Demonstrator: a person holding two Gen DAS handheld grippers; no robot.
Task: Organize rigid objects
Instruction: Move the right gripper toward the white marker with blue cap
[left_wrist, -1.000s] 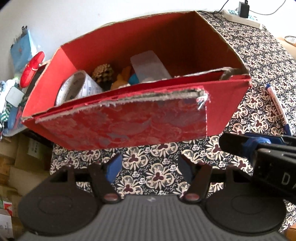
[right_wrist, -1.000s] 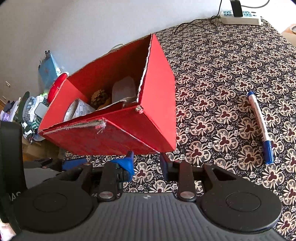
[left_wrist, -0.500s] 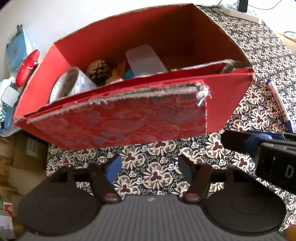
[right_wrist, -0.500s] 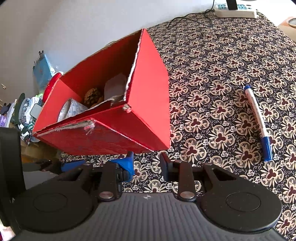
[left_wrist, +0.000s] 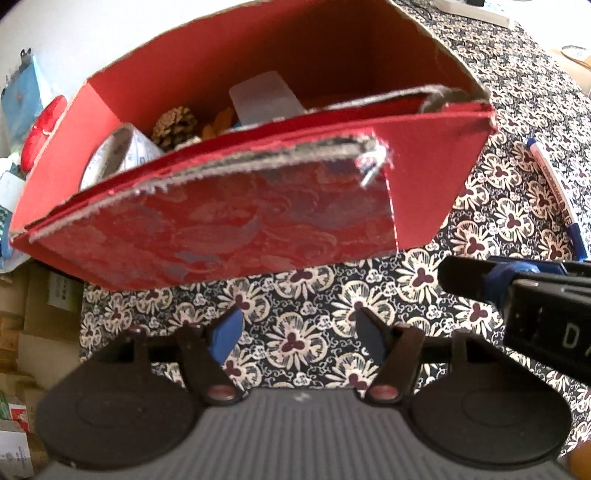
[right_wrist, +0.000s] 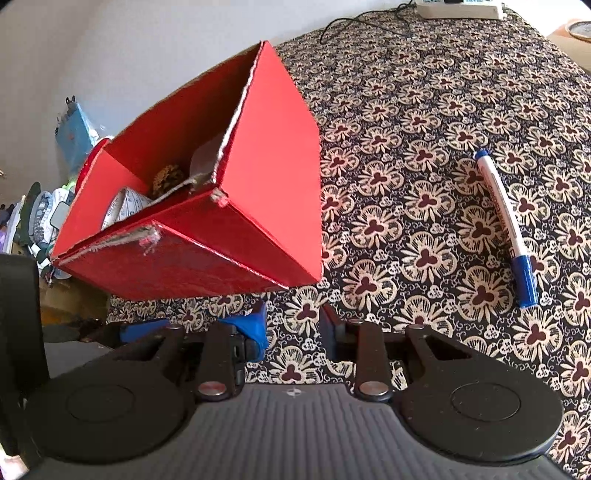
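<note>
One marker (right_wrist: 506, 229) lies lengthwise, blue cap nearest; both claws gape, holding nothing.

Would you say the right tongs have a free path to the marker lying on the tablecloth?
Probably yes: the marker lies alone on the tablecloth, the box stands off to the other side, and the right tongs are open and empty.

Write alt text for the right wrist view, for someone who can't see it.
An open red cardboard box sits on a floral tablecloth, holding a tape roll and a pine cone. A blue-capped marker lies loose to its right. The right gripper, open and empty, hovers in the foreground.
</note>
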